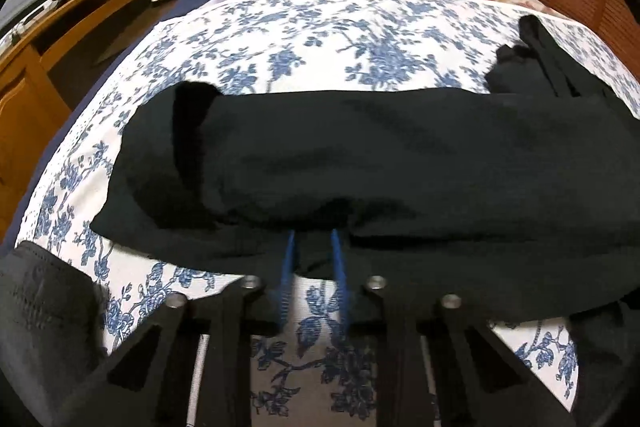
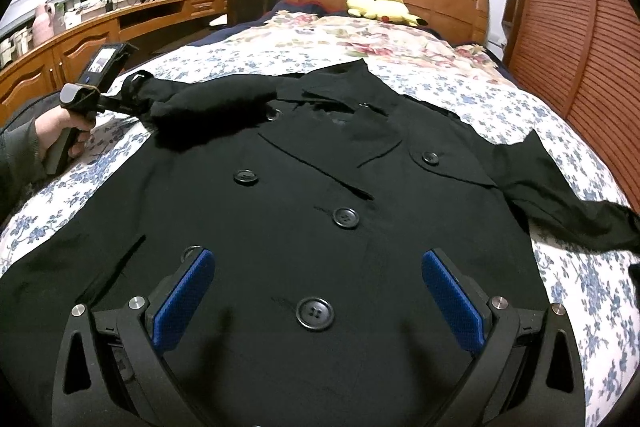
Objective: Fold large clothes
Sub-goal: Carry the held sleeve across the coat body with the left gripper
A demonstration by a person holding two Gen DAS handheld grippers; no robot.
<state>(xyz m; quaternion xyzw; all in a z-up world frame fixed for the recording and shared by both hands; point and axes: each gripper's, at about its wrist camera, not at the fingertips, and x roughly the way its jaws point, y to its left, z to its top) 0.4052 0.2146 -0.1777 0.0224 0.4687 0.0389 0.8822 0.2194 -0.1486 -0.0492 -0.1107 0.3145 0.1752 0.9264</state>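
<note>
The left gripper (image 1: 314, 247) pinches the black coat (image 2: 320, 211) at its sleeve (image 2: 208, 107) fold by the bed (image 2: 500, 99)'s left edge, while the right gripper (image 2: 318, 299) hangs spread above the buttoned front, mid-bed.

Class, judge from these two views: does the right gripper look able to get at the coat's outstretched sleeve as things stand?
Probably yes. The right gripper hangs open over the black coat, and the sleeve lies flat on the floral bedspread with nothing on it.
</note>
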